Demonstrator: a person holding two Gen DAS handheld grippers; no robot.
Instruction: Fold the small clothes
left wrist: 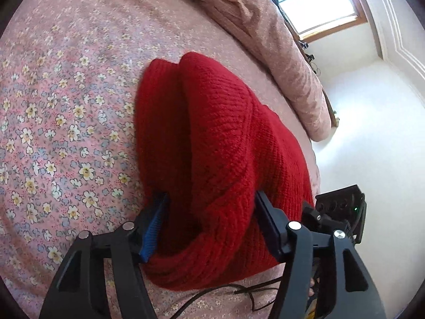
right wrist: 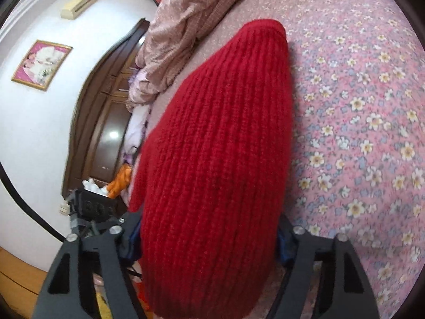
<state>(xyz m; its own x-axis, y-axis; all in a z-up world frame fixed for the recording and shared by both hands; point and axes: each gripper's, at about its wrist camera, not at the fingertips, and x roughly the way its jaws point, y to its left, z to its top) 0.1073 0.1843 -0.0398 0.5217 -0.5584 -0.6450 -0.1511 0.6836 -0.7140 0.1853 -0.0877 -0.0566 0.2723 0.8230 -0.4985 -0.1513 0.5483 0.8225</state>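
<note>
In my left wrist view, the left gripper (left wrist: 209, 207) stands nearest to me, with its two black fingers spread apart and a thick bunch of the red knitted garment (left wrist: 212, 143) lying between them. The blue pad (left wrist: 152, 235) of one finger touches the wool on one side, and the black finger on the other side lies against the wool too, but I cannot tell if they really press it or only rest beside it. A thin black cable (left wrist: 225, 291) runs over the cloth just under the garment. At the right edge of this view I see part of the other black gripper, close to the wool. In my right wrist view, the right gripper (right wrist: 209, 236) has its fingers wide apart as well, and the ribbed red wool fills the whole gap between them; here also I cannot tell if it is pinched. The garment lies stretched away from me on the pink flowered bedsheet (left wrist: 66, 106). Farther behind it, a pinkish quilt (left wrist: 265, 26) is heaped on the bed. Beyond the bed I see a window (left wrist: 318, 5), a dark wooden headboard (right wrist: 106, 111) and a framed picture (right wrist: 41, 63) on the white wall.
</note>
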